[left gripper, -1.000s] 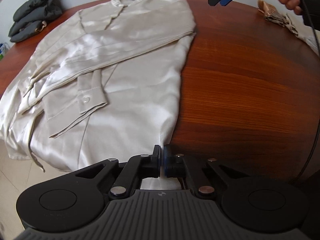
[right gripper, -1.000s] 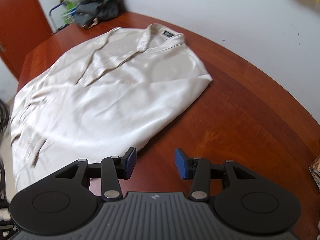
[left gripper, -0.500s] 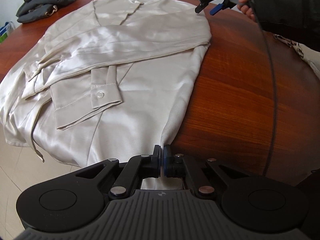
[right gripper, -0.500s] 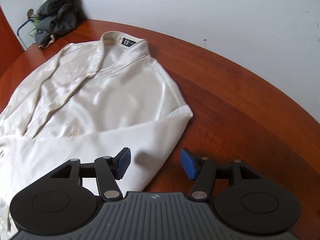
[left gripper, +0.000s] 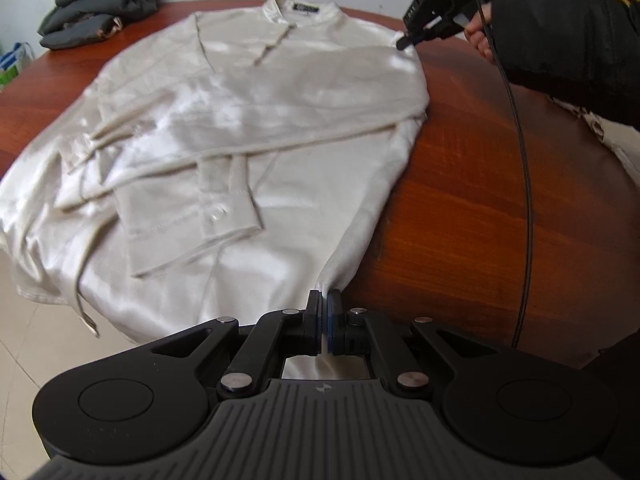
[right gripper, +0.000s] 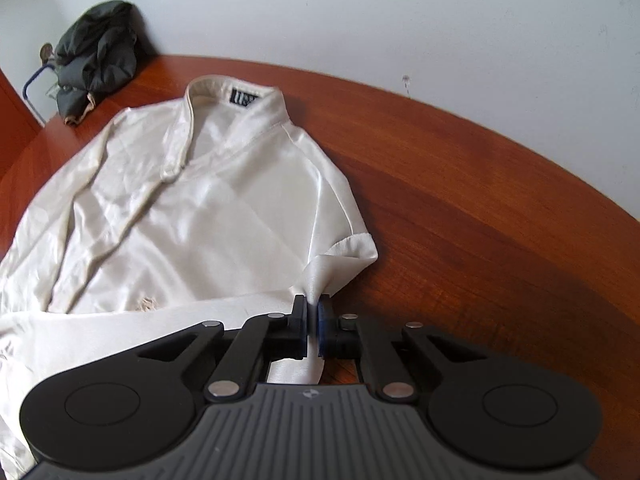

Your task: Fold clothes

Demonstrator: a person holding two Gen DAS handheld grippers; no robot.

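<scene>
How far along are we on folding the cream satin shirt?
Early. Done: one long sleeve lies folded across the cream satin shirt on the round wooden table. In hand: the left gripper is shut on the hem corner, the right gripper on the shoulder. Left: folding that side over, then the body.

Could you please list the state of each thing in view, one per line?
cream shirt: flat on the table, front up, one sleeve folded across the chest.
left gripper: shut on the shirt's hem edge.
right gripper: shut on the shirt's shoulder corner.
dark jacket: bundled at the table's far end.
</scene>
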